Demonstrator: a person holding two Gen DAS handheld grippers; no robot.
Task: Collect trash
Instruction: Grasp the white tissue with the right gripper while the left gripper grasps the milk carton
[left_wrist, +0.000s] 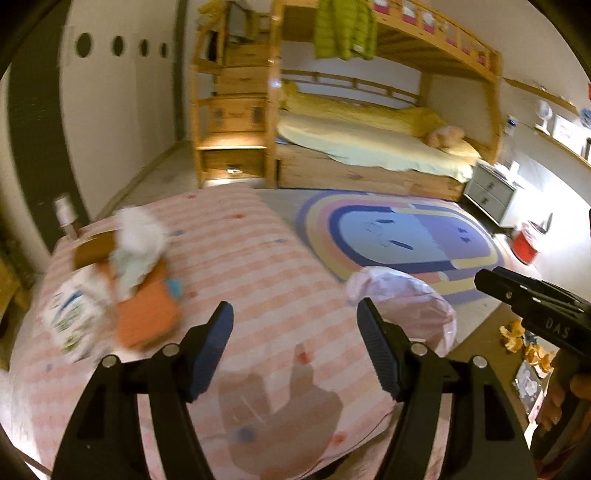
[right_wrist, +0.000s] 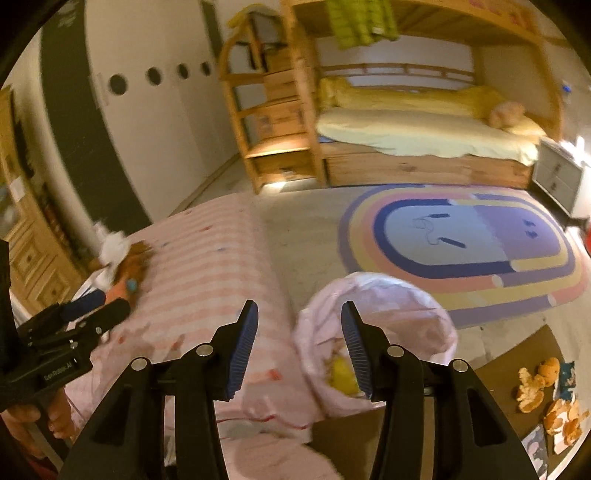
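A pile of trash (left_wrist: 122, 280) lies on the pink striped bed (left_wrist: 258, 280) at the left: white crumpled paper (left_wrist: 138, 236), an orange packet (left_wrist: 146, 321) and a printed white wrapper (left_wrist: 70, 317). It shows small in the right wrist view (right_wrist: 118, 262). A pink trash bag (right_wrist: 376, 332) stands open beside the bed, with something yellow (right_wrist: 343, 373) inside. My left gripper (left_wrist: 295, 339) is open and empty over the bed. My right gripper (right_wrist: 299, 343) is open and empty above the bag's rim. Orange peels (right_wrist: 546, 398) lie on the floor at the right.
A wooden bunk bed (left_wrist: 369, 147) with yellow bedding stands at the far wall. A rainbow rug (right_wrist: 461, 251) covers the floor. A grey nightstand (left_wrist: 491, 192) and a red bin (left_wrist: 526, 245) stand at the right. A wooden dresser (right_wrist: 33, 251) is at the left.
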